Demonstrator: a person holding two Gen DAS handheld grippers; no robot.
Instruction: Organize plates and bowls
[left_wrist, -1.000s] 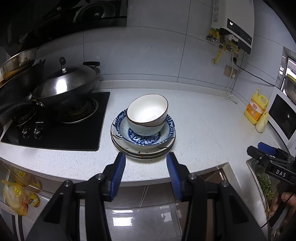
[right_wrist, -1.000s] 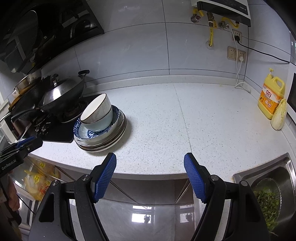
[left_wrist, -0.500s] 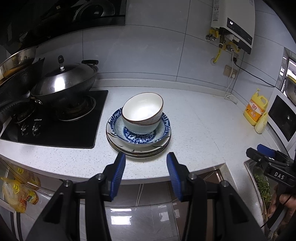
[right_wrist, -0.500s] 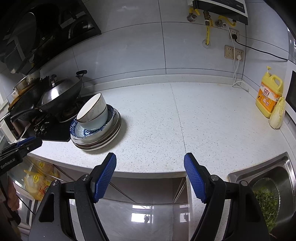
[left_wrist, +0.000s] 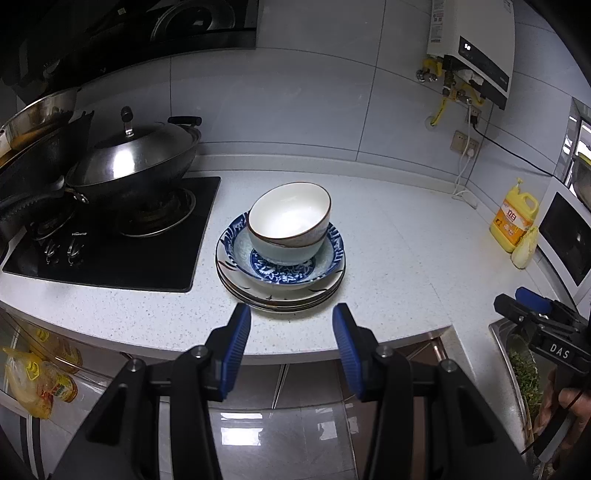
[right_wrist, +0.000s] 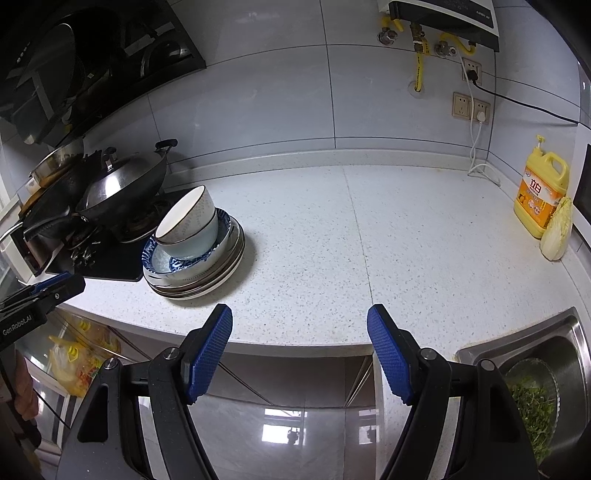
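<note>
The left gripper (left_wrist: 291, 325) and right gripper (right_wrist: 299, 325) are both hovering spread and empty off the countertop (right_wrist: 369, 240) edge. Two nested bowls (left_wrist: 290, 225) are sitting in a blue-patterned dish on what appear to be three plates (left_wrist: 280, 295) beside the stove (left_wrist: 110, 240); this is fitting either a finished stack or one awaiting sorting.

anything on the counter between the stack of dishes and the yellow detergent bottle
Nothing: between the stack of dishes and the yellow detergent bottle the speckled counter is bare, shown best in the right wrist view.
</note>
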